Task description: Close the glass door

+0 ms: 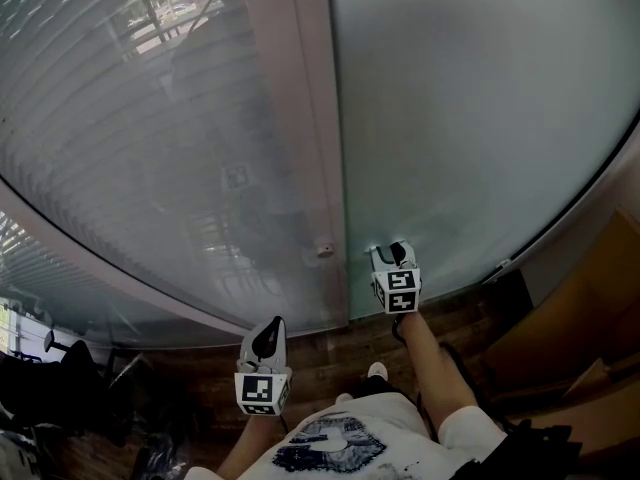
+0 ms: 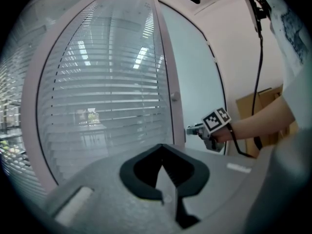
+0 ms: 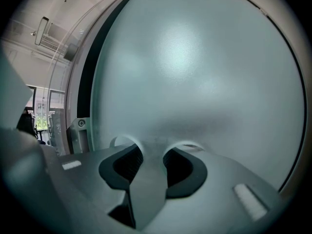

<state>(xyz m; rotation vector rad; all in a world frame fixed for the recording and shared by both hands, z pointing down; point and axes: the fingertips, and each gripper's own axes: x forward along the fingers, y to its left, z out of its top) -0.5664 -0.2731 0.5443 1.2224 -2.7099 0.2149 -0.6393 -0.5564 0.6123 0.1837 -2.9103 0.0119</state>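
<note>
Right claw (image 1: 392, 254) released, tips against the glass door (image 1: 480, 118), I judge to push it shut; I hold left claw (image 1: 267, 335) clenched, empty, lower centre, unneeded.

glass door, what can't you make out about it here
Behind the glass door: frosted in every view.
Whether the right tool touches it: too small in the left gripper view, unclear in its own.
Whether it meets the frame: seam too thin, head view.
</note>
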